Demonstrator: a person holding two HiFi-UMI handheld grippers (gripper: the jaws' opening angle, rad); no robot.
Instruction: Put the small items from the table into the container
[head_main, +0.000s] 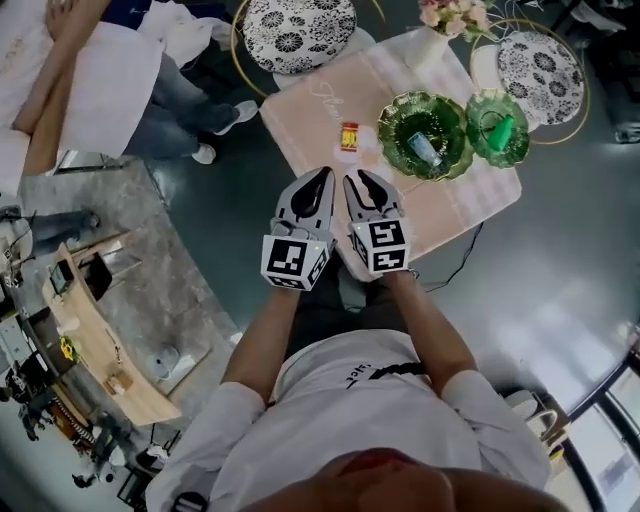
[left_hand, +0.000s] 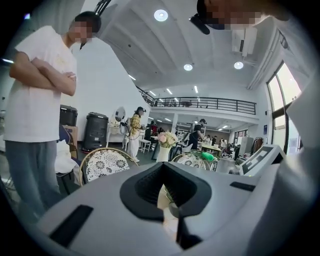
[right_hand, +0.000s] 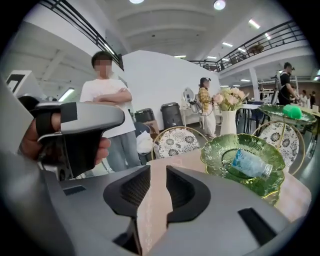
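Left fingers (left_hand: 145, 187) together, right fingers (right_hand: 125, 192) opening, empty; narrow gap could shove small red-yellow packet (head_main: 349, 136) across pink cloth worktop (head_main: 305, 115).

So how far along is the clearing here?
Looks done: a bottle lies in the big green dish, a green item in the smaller dish. In hand: nothing; right gripper empty, jaws opening; left gripper shut. Left: the red-yellow item on the table.
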